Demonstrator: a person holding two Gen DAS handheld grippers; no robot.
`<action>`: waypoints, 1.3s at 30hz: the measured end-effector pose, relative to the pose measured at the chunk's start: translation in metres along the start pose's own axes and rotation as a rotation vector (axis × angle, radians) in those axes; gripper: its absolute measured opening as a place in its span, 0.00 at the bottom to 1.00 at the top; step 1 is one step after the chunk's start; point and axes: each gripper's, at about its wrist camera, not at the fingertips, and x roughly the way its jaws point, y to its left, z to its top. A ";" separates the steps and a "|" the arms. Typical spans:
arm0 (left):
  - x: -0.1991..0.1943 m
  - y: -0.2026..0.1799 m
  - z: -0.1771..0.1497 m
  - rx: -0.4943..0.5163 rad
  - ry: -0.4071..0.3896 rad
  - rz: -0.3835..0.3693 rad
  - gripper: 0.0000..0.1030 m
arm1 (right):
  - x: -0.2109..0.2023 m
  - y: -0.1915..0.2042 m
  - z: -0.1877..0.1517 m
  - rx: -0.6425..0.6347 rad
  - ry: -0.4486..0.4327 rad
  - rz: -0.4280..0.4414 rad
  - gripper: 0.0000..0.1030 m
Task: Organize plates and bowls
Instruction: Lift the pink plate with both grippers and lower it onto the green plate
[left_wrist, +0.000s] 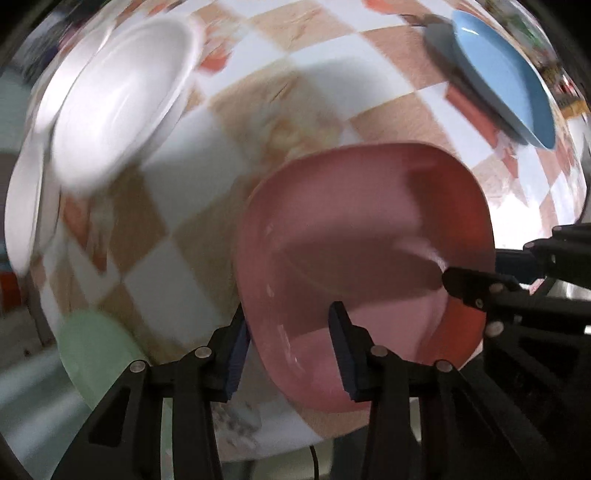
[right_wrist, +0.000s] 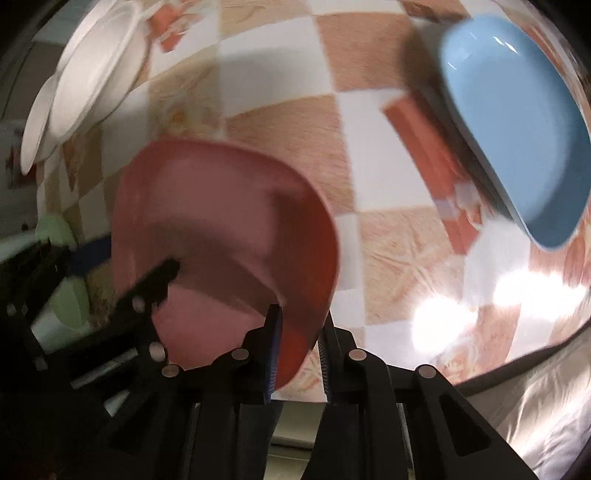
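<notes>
Both grippers are on the pink plate (left_wrist: 354, 236): the right gripper (right_wrist: 301, 332) pinches its near rim, and the left gripper (left_wrist: 291, 332) straddles the opposite rim, contact blurred. Beyond them, 2 white bowls (left_wrist: 122, 99) smear together and the blue plate (right_wrist: 517, 122) is cut off.

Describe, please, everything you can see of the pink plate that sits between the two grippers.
The pink plate is a rounded-square dish of matte, plastic-looking material with a raised rim and a shallow well, empty, partly shadowed. It sits over the checkered tablecloth, near its front edge. The left gripper straddles one rim, one finger inside the well, one outside. The right gripper is shut on the opposite rim. Whether the plate is lifted cannot be told.
</notes>
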 end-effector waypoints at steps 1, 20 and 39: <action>0.001 0.002 -0.002 -0.026 0.006 -0.010 0.44 | 0.001 0.003 0.003 -0.017 -0.001 0.004 0.21; -0.047 0.034 -0.017 -0.067 0.043 -0.060 0.45 | 0.029 0.004 -0.025 -0.055 0.082 0.066 0.22; -0.103 0.074 -0.027 -0.178 -0.036 -0.096 0.45 | -0.042 0.036 -0.005 -0.155 0.033 0.064 0.22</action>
